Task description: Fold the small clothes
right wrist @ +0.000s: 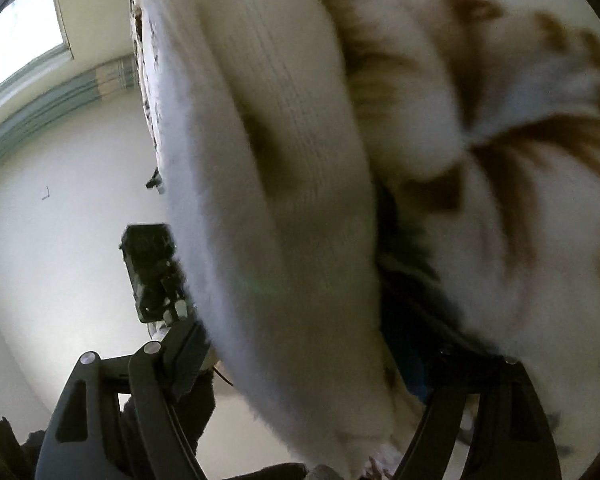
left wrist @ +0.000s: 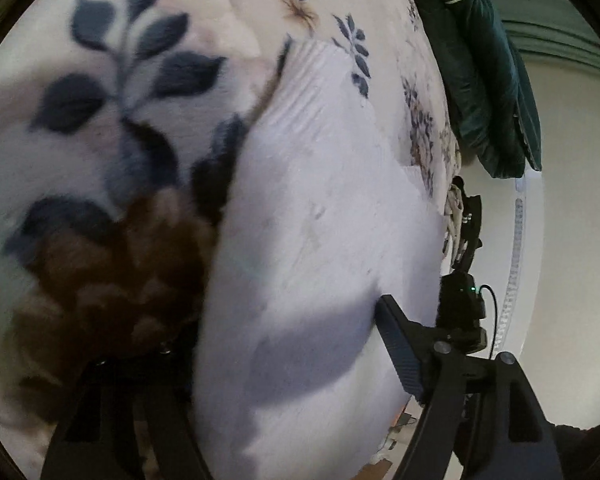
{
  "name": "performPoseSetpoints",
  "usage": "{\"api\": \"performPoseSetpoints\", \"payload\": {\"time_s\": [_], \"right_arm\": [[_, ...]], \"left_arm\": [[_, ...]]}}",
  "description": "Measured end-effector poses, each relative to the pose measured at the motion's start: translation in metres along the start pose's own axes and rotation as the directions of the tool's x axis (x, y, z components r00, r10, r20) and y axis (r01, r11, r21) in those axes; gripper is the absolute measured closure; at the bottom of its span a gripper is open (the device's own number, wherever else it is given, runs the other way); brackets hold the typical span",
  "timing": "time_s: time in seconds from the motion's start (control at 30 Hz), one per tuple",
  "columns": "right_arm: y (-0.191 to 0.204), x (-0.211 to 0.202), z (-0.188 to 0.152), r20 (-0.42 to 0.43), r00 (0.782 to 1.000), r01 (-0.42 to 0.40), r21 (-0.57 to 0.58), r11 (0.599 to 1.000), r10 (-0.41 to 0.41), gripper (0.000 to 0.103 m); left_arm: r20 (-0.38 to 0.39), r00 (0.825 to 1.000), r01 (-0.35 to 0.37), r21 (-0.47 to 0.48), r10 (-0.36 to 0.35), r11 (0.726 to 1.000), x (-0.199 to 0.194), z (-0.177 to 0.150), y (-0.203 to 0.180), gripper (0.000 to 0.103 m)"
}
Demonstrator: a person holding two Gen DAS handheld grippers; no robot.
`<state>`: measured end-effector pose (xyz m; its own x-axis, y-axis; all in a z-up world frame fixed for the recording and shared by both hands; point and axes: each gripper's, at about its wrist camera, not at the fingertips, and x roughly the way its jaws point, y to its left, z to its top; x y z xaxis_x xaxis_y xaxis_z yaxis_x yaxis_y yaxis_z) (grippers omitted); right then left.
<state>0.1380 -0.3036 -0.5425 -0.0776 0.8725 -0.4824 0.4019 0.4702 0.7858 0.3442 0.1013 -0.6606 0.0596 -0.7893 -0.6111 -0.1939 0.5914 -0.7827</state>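
While both tools grip it, the white knitted garment (left wrist: 320,208) hangs lifted over the floral blanket (left wrist: 112,92).

Left tool (left wrist: 300,364): fingers either side of the cloth, one finger (left wrist: 400,356) flat against its right edge, the other hidden behind the fabric; pinching the garment. Right tool (right wrist: 296,364): same hold, left finger (right wrist: 188,356) pressed to the ribbed white knit (right wrist: 284,152), right finger buried in folds. Blanket blurred, with dark blue leaves and brown blossoms. Dark green clothing (left wrist: 480,72) lies at the blanket's far edge. Pale wall (right wrist: 60,240) and a window (right wrist: 16,40) beyond.
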Motion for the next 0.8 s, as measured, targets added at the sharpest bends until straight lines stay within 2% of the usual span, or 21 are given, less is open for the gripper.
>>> {"api": "performPoseSetpoints", "payload": {"time_s": [0.33,0.5,0.63,0.73,0.77,0.8], "right_arm": [[0.012,0.036,0.012,-0.033,0.998,-0.051,0.009,0.999,0.052,0.018],[0.014,0.043,0.008,-0.040,0.998,-0.045,0.005,0.999,0.046,0.018],[0.016,0.048,0.008,-0.047,0.998,-0.040,0.008,0.999,0.040,0.018],[0.018,0.047,0.010,-0.052,0.998,-0.032,0.006,0.999,0.032,0.018],[0.019,0.047,0.009,-0.048,0.998,-0.029,0.004,1.000,0.029,0.018],[0.020,0.047,0.008,-0.042,0.999,-0.022,0.001,1.000,0.022,0.020]], "left_arm": [[0.025,0.999,0.035,-0.026,-0.034,0.999,-0.002,-0.001,0.003,0.030],[0.027,1.000,0.000,-0.004,0.000,1.000,0.001,-0.004,-0.003,0.030],[0.036,0.999,0.004,-0.009,-0.004,1.000,0.001,-0.004,-0.002,0.030],[0.056,0.998,-0.014,0.027,0.012,1.000,0.002,-0.007,-0.010,0.031],[0.070,0.997,-0.039,0.061,0.035,0.997,0.000,-0.011,-0.016,0.038],[0.076,0.995,-0.074,0.085,0.067,0.994,-0.001,-0.013,-0.020,0.055]]}}
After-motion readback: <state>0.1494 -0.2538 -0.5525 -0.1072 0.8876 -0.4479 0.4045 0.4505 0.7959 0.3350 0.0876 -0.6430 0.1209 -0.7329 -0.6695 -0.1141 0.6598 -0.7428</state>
